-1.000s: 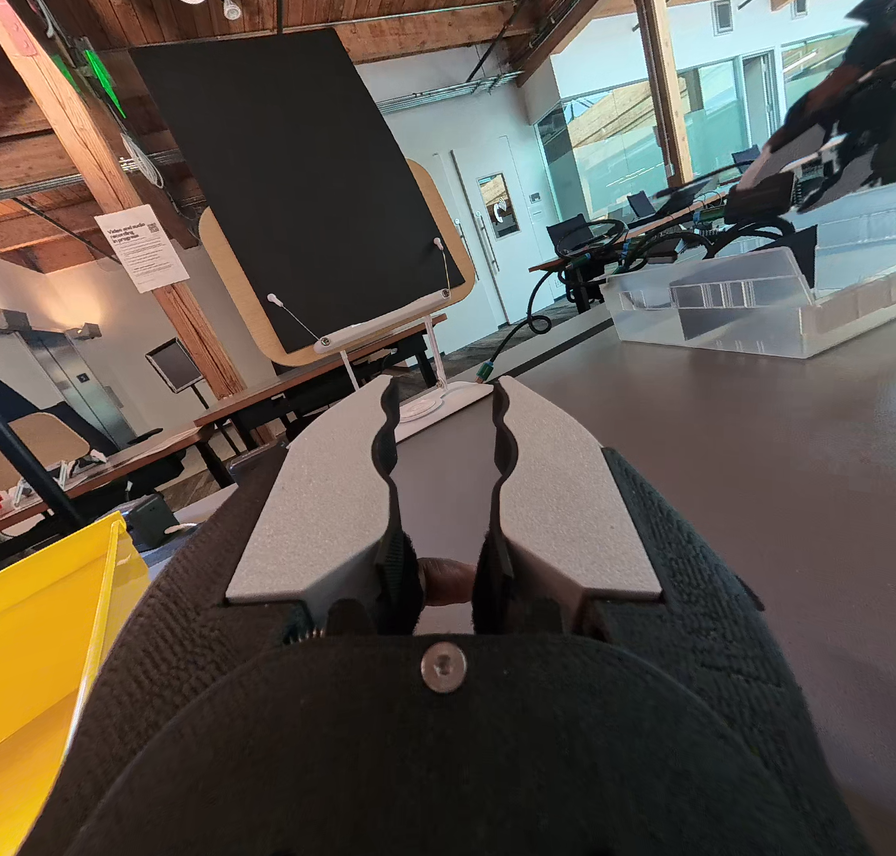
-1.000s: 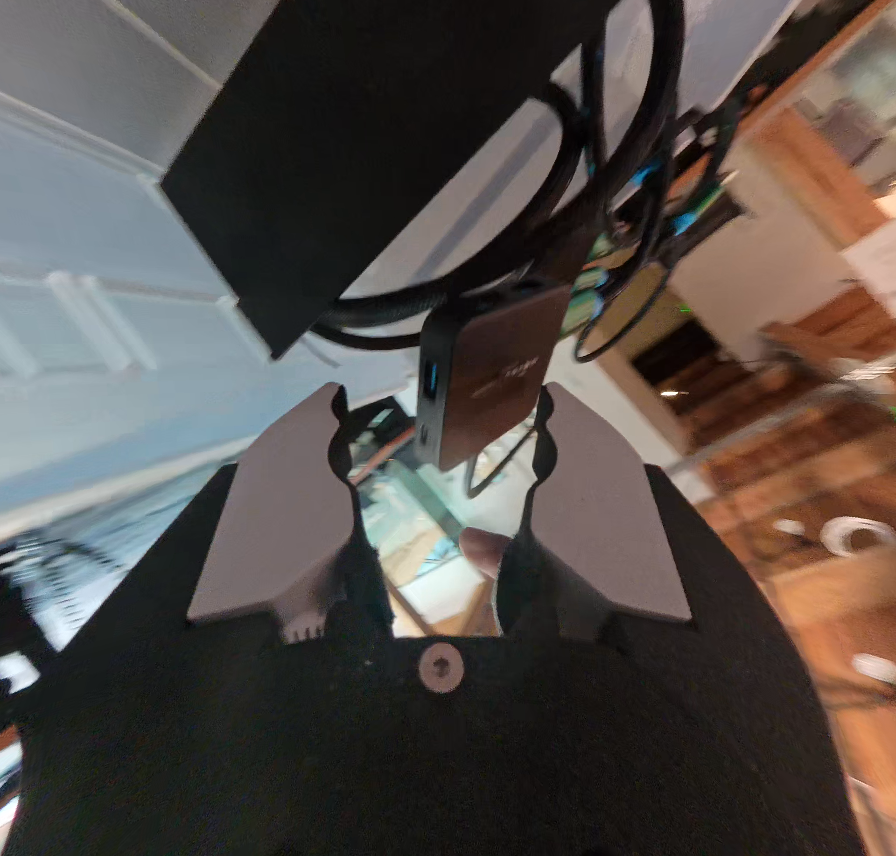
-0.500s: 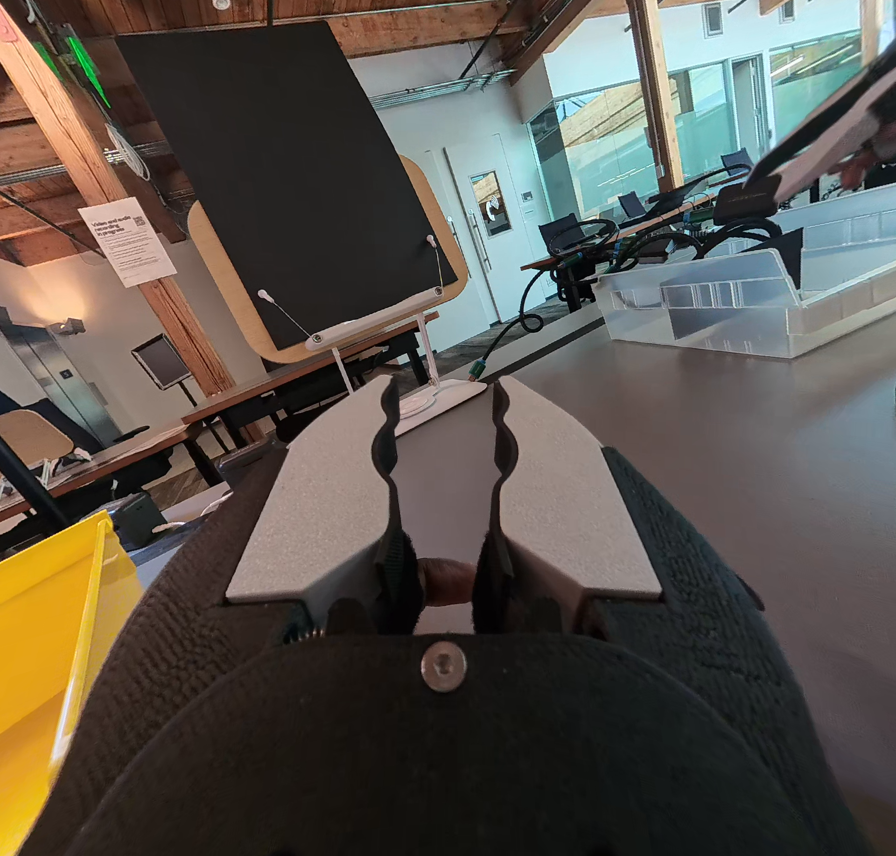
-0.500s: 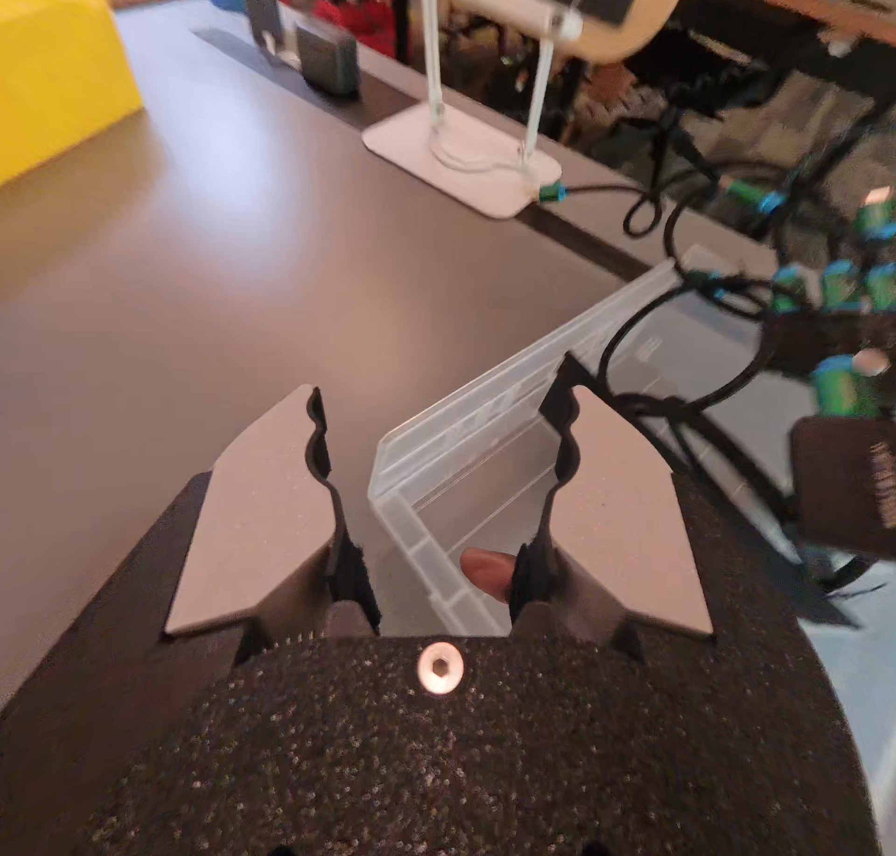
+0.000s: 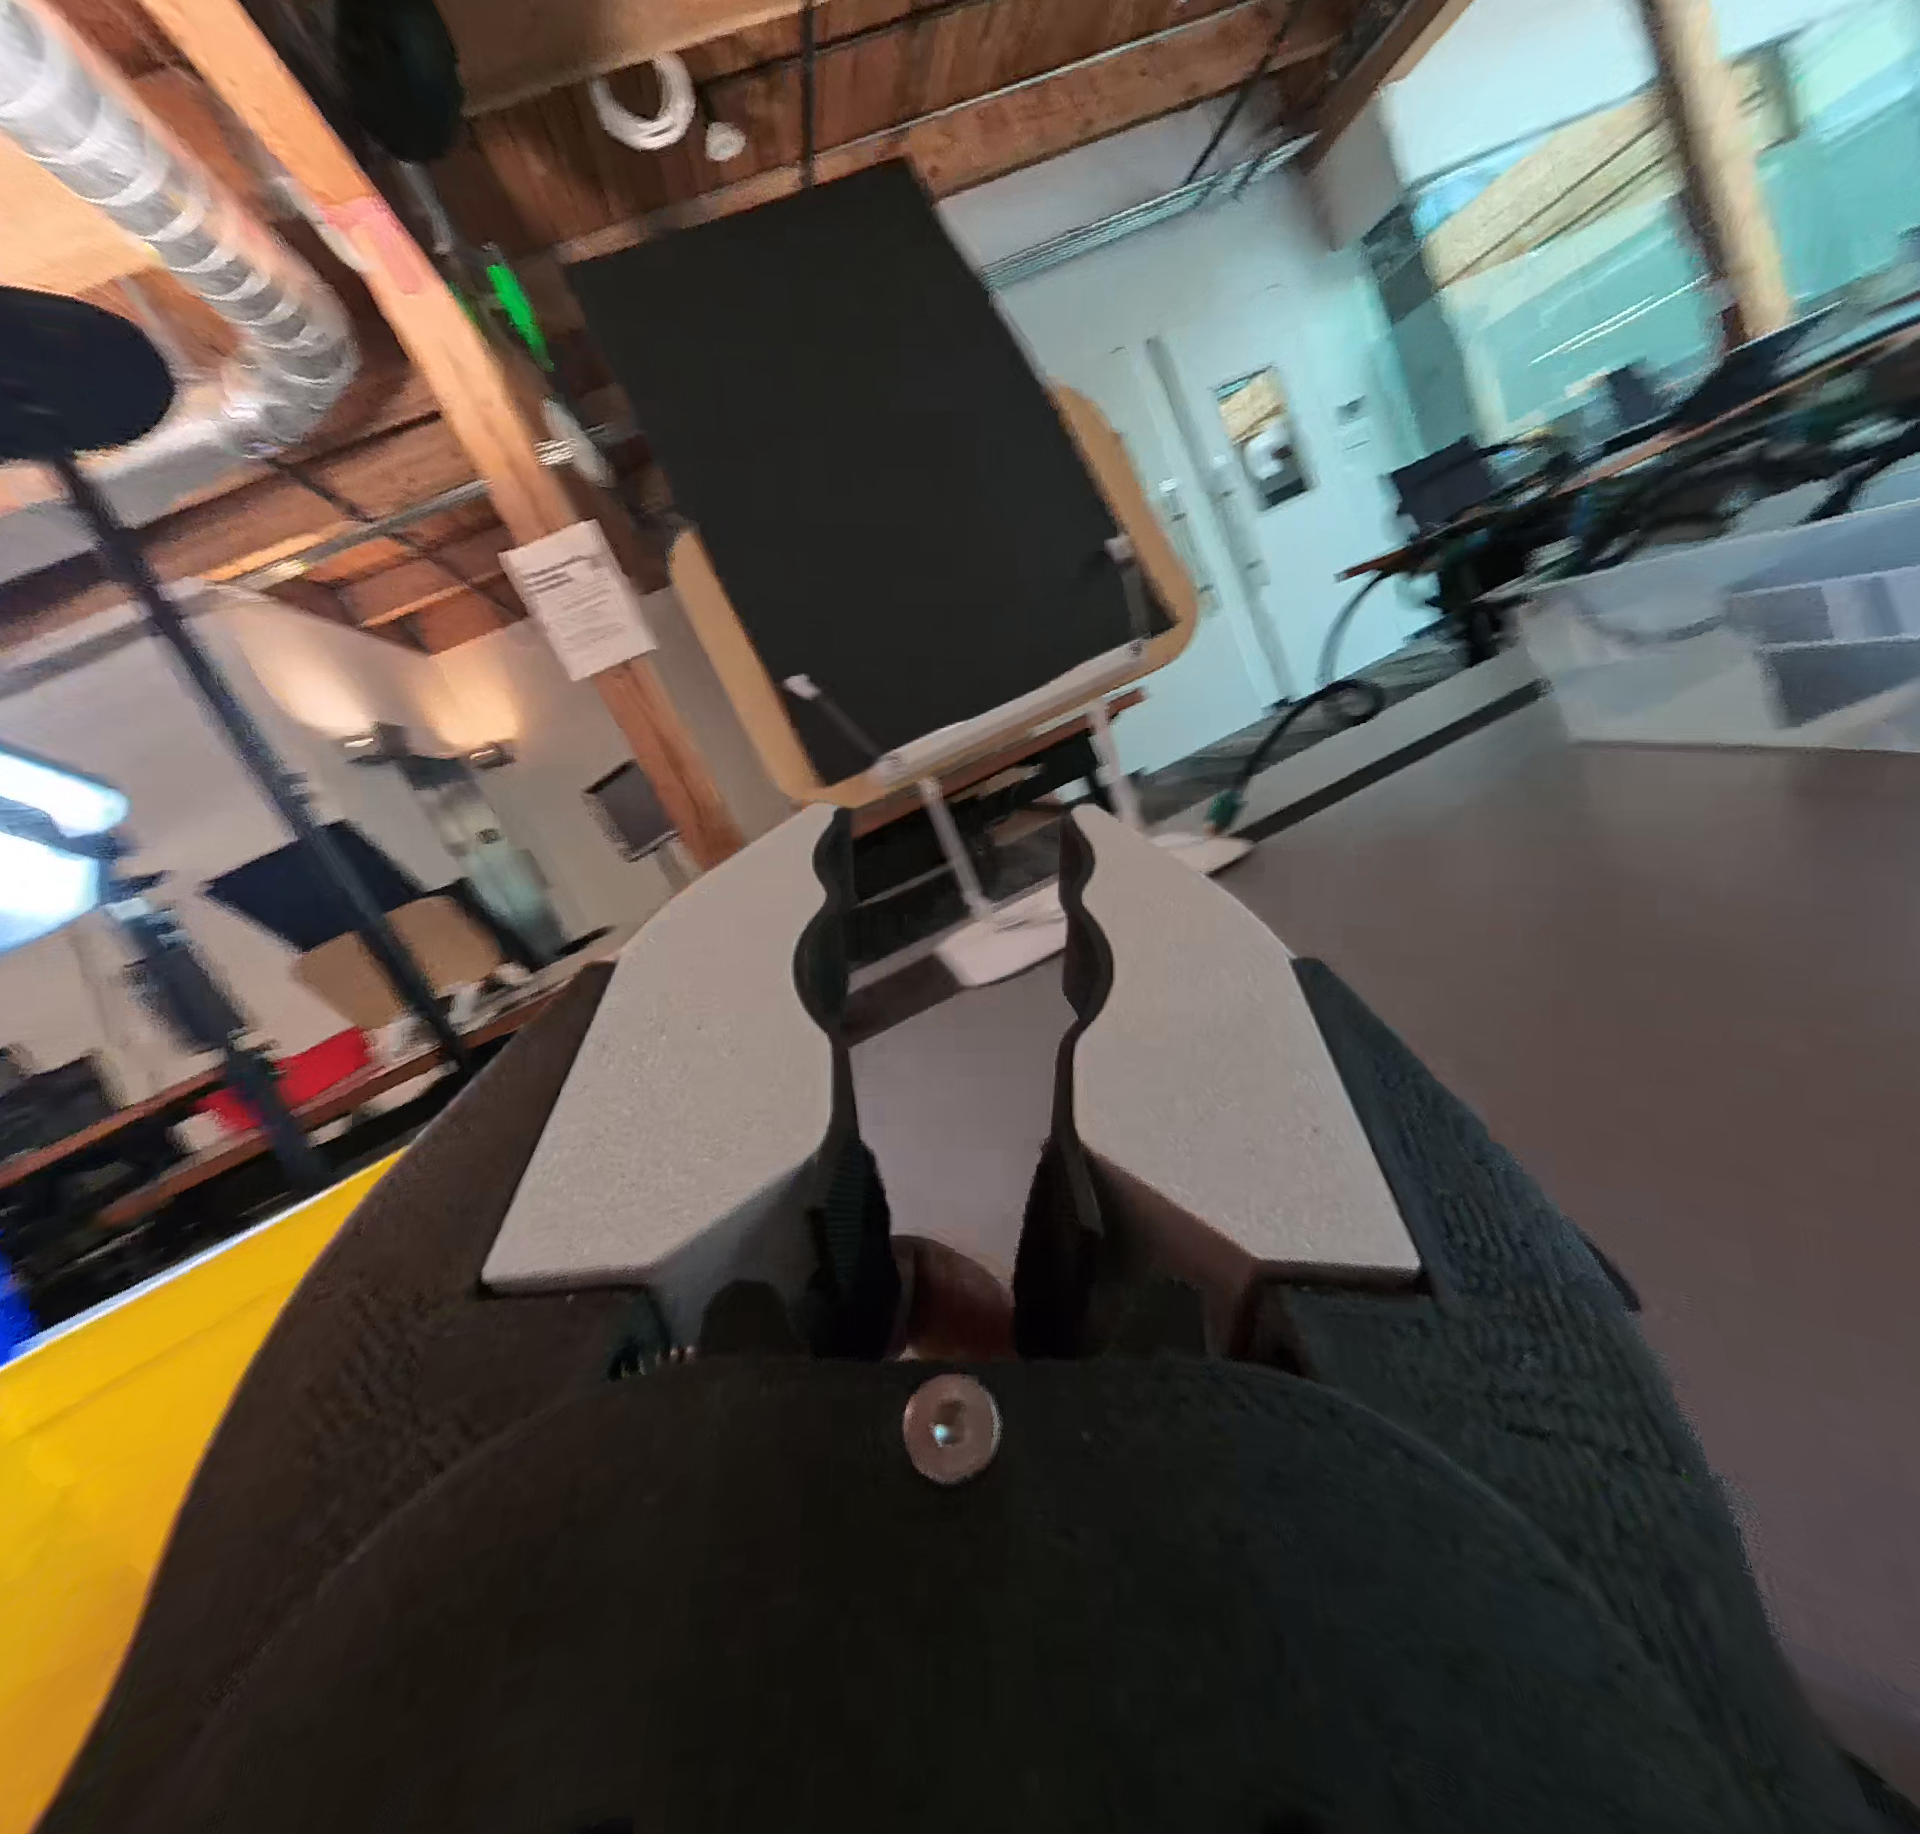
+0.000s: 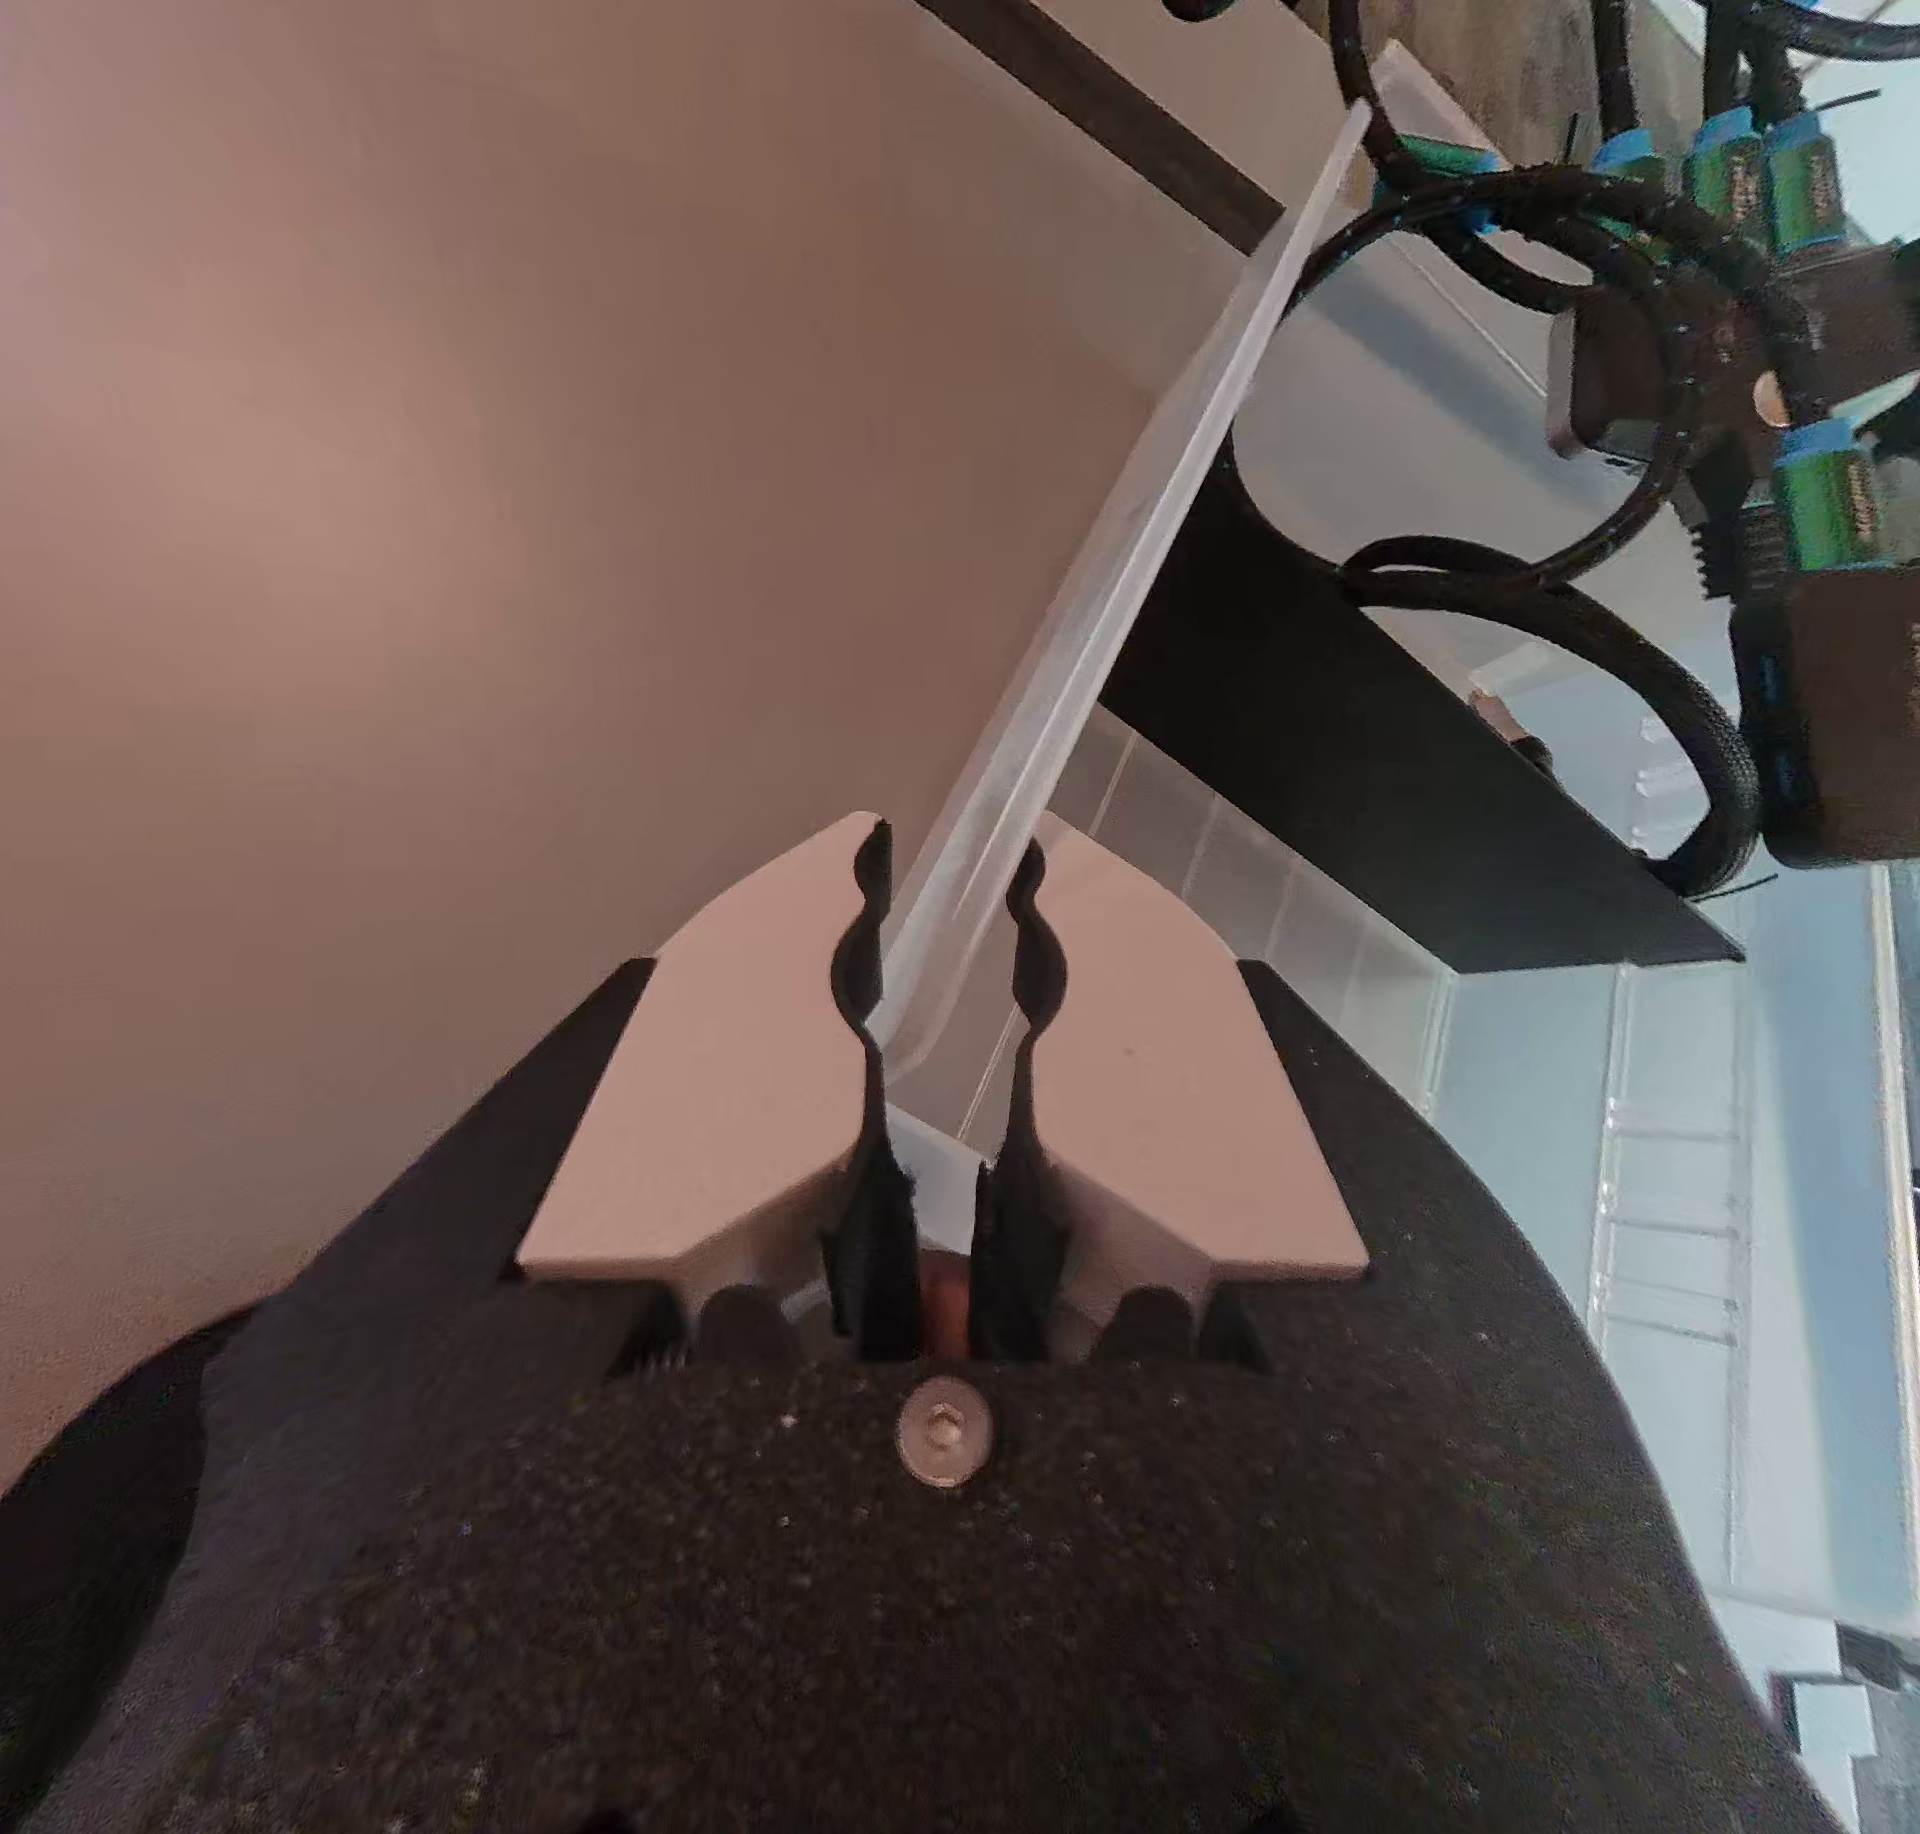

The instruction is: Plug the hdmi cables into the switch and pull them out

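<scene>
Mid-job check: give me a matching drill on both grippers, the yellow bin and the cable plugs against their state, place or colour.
1 left gripper
2 right gripper
3 yellow bin
4 cable plugs

a green
b jaws apart, empty
c closed on the rim of the clear bin
d beside the left gripper

Pairs: 1-b, 2-c, 3-d, 4-a

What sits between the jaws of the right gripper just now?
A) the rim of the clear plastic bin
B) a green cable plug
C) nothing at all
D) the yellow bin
A: in the right wrist view the clear plastic bin's rim runs into the narrow gap of the right gripper.
</scene>
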`<action>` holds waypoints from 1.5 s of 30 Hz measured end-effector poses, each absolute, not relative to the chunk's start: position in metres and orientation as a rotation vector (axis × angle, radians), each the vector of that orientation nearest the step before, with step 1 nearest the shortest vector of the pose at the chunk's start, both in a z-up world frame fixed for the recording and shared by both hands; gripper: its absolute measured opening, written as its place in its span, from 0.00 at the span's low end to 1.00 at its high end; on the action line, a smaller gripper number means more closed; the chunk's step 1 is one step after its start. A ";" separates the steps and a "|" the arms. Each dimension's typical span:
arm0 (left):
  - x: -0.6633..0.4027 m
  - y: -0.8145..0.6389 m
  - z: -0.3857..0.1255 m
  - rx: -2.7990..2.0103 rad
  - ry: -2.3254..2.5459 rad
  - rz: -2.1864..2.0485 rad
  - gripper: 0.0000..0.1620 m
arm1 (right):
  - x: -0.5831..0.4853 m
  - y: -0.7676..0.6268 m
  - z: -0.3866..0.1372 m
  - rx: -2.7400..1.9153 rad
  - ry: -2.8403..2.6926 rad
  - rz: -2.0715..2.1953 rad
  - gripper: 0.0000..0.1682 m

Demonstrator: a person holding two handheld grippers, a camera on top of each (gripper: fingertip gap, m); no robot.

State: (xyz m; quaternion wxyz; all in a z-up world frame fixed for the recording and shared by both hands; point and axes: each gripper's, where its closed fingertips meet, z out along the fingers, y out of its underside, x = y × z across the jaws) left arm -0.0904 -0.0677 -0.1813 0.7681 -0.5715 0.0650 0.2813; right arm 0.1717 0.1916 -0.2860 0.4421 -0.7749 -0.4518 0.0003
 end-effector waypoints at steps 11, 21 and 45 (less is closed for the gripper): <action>-0.116 -0.101 -0.162 -1.229 0.056 0.748 0.23 | 0.186 0.165 -0.265 -1.913 -1.301 0.194 0.30; -0.170 -0.123 -0.252 -2.053 -0.075 0.743 0.54 | 0.176 0.174 -0.305 -2.017 -1.262 0.087 0.17; -0.104 -0.050 -0.298 -2.105 0.332 0.480 0.20 | 0.099 0.043 -0.306 -1.711 -1.861 0.335 0.21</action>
